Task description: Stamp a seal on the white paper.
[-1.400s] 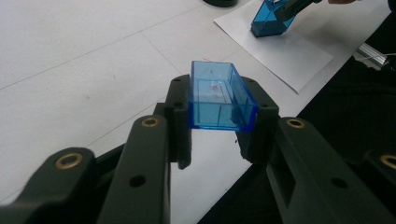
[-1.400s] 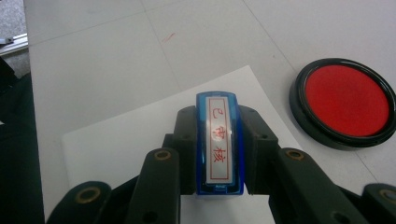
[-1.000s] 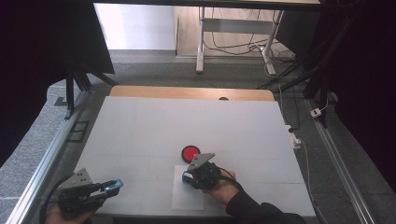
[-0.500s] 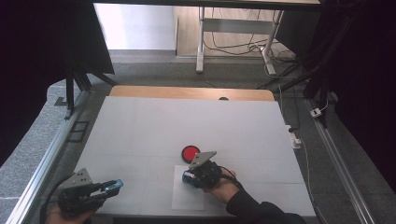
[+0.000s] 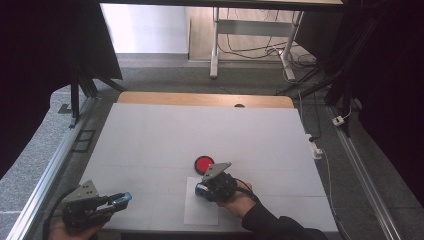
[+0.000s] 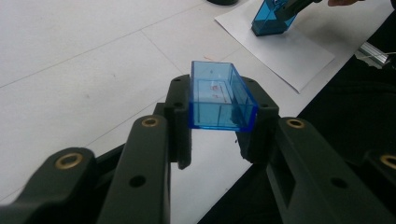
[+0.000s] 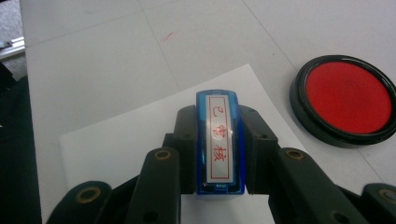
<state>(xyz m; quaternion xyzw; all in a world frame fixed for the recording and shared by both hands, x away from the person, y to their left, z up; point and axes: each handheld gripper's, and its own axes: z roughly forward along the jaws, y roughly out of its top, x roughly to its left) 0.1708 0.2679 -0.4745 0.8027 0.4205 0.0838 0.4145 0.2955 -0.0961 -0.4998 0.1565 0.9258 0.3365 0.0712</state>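
At the near edge of the white table (image 5: 150, 135), a person's left gripper (image 5: 116, 200) is clamped across a clear blue plastic stamp cap (image 6: 219, 100), an open-topped rectangular shell that sits level between the jaws and clear of the tabletop. Farther in and to the right, the right gripper (image 5: 202, 189) is closed on a blue-bodied rectangular stamp (image 7: 219, 140) with a white label printed in red characters, held over a white sheet of paper (image 5: 200, 212) with its working end at or just above the sheet; actual contact cannot be made out. Just beyond the paper lies a round black-rimmed ink pad with a red face (image 5: 203, 163), uncovered and near the gripper's grey top plate. The wooden far edge of the table (image 5: 200, 99) lies well beyond.

The likely trouble is a smeared or partial print: a stamp pressed down tilted in the jaws would mark unevenly, and the loose sheet could slide under it since nothing pins it. The cap, held only by its thin side walls, could slip or crack if squeezed harder.
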